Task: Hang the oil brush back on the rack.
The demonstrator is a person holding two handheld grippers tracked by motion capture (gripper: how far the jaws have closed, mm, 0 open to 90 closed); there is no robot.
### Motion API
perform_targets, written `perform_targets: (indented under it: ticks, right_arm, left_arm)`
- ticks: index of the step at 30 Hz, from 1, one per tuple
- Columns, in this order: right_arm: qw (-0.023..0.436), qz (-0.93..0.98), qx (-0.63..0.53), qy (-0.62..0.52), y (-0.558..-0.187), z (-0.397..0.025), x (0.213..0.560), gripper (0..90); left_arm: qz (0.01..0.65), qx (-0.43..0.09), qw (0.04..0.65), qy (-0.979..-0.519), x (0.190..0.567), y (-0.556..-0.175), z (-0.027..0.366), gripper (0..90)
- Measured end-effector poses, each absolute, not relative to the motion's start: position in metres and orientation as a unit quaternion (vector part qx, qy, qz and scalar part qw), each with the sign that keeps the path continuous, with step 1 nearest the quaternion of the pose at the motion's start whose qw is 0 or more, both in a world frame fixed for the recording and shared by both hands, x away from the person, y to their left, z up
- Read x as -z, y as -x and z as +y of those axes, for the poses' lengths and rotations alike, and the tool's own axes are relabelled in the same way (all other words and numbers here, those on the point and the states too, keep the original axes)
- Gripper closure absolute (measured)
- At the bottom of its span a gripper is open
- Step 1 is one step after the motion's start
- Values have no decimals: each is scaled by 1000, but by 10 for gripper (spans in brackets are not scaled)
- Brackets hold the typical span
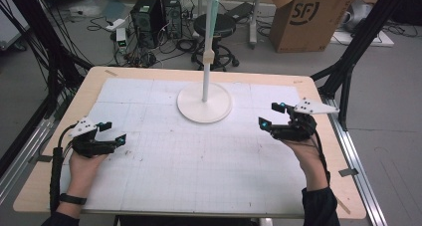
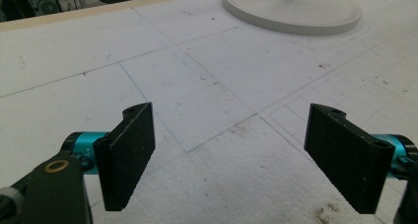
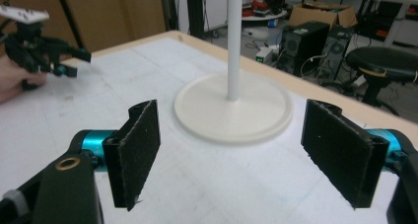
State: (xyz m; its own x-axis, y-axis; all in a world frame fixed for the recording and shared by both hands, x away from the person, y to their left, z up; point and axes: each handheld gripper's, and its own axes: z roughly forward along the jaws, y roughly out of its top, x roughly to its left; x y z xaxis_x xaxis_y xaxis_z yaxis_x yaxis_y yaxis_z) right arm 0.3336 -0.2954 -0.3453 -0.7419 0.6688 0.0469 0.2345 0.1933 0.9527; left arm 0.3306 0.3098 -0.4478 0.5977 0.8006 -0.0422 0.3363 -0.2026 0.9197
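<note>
While both hands wait, the left gripper [image 1: 110, 132] at eight o'clock and right gripper [image 1: 272, 114] at three o'clock hold empty jaws wide apart. No step seems begun; the white stand [image 1: 204, 102] sits at twelve o'clock on the desk [image 1: 164, 171].

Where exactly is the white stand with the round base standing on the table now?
In the high view, the white stand stands at the table's far middle, beyond and between the open left gripper and the open right gripper, touching neither.
</note>
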Motion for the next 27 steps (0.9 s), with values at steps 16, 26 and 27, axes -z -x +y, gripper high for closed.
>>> perform_targets:
  ticks: [16, 26, 27]
  right_arm:
    - [201, 736, -540, -355, -318, -314, 412, 204]
    - [203, 732, -532, -374, -318, -321, 419, 181]
    - [203, 733, -532, -373, -318, -321, 419, 181]
  left_arm:
    - [391, -226, 506, -735, 448, -332, 312, 203]
    - [390, -226, 506, -736, 448, -332, 312, 203]
    - [390, -226, 506, -736, 448, -332, 312, 203]
